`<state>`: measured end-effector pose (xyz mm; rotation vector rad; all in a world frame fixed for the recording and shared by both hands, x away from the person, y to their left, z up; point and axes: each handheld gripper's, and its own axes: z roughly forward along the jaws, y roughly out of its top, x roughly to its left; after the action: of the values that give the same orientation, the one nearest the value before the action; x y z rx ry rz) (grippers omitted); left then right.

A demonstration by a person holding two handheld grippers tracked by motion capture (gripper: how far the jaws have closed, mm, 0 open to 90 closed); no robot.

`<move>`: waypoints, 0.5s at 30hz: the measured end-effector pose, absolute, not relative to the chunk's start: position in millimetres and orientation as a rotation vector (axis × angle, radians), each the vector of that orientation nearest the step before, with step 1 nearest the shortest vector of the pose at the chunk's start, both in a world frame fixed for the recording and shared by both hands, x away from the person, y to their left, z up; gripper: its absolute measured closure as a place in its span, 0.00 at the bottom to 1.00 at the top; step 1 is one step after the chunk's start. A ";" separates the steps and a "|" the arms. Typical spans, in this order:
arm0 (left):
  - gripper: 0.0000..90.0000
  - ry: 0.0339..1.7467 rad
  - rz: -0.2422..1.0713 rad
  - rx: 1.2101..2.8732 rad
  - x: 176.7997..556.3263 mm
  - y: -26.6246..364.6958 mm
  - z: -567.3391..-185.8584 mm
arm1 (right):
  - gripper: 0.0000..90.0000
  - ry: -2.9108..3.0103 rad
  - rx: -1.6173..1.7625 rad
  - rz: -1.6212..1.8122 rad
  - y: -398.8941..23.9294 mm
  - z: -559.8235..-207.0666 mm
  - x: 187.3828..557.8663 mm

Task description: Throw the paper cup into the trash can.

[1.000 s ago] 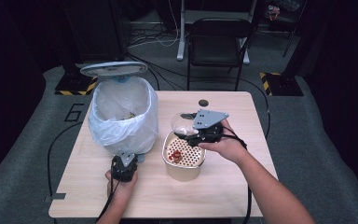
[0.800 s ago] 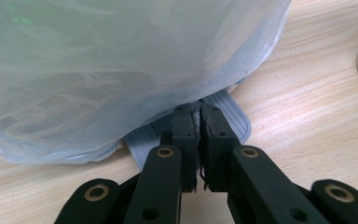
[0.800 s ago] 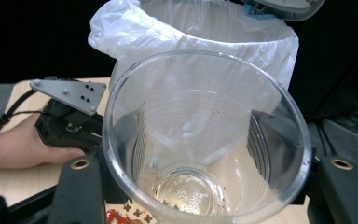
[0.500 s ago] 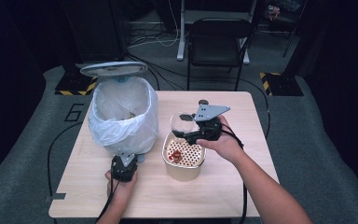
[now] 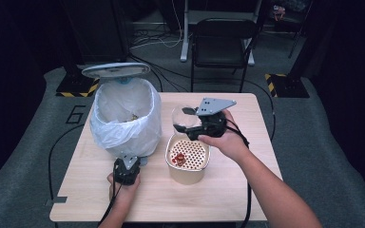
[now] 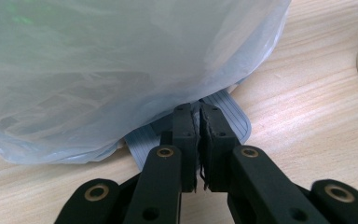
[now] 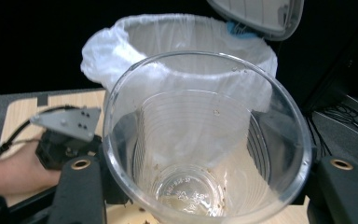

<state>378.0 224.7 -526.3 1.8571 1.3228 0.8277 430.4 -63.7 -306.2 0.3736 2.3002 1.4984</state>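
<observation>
Right gripper (image 5: 190,124) clamps clear cup (image 7: 205,154) between its jaws, above strainer tub (image 5: 187,164)

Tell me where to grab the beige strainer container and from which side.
Grip the beige container across its outer walls just under the rim, coming from above at its near side. The perforated insert covers the mouth, and the clear cup hangs over its far edge.

table brightly lit from above, surroundings dark; close views slightly soft
</observation>
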 end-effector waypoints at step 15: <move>0.95 1.313 0.852 1.870 378.3 226.1 -525.4 | 0.41 2.309 0.438 1.519 -29.8 -262.6 436.5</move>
<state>378.3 226.1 -525.4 1.8695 1.3132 0.8524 436.5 -29.8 -262.6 0.4383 2.3087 1.5194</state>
